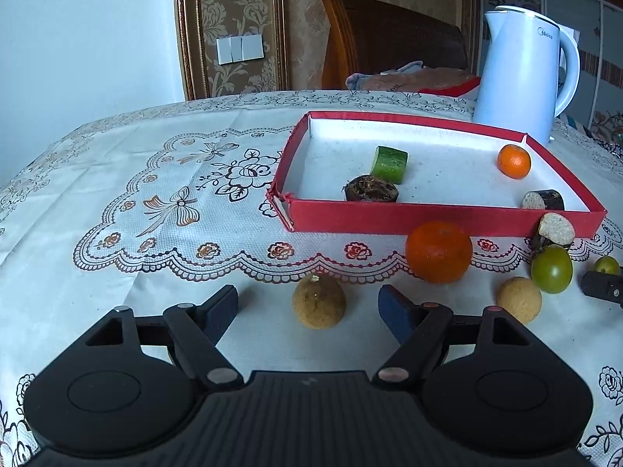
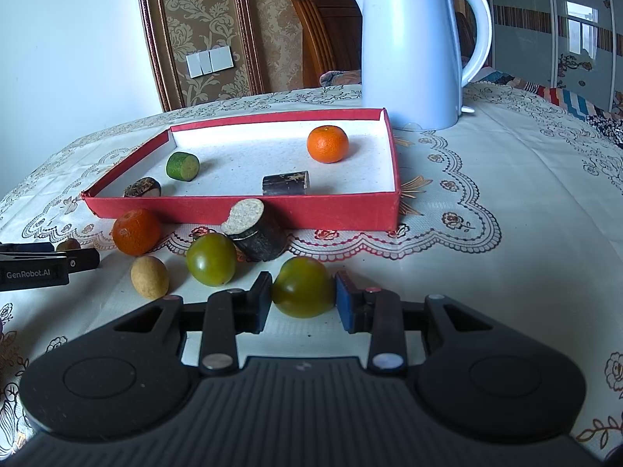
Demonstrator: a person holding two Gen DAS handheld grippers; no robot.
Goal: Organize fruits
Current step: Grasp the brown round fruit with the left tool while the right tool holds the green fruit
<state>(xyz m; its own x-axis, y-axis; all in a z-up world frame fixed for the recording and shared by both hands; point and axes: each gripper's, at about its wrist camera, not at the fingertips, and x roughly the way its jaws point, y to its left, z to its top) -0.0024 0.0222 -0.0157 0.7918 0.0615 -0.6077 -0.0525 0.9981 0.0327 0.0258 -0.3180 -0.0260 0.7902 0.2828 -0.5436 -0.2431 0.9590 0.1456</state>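
lace tablecloth (image 1: pixel 117 194) – damask wallpaper (image 1: pixel 233 7) behind

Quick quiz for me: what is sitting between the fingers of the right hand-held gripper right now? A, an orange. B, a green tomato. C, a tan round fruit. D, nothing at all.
B: in the right wrist view the right hand-held gripper has a green tomato between its two pads, which look closed against its sides while it sits on the tablecloth.

Black hand-held gripper (image 2: pixel 301 301), blue pads (image 2: pixel 344 303), "GenRobot.AI" marking.
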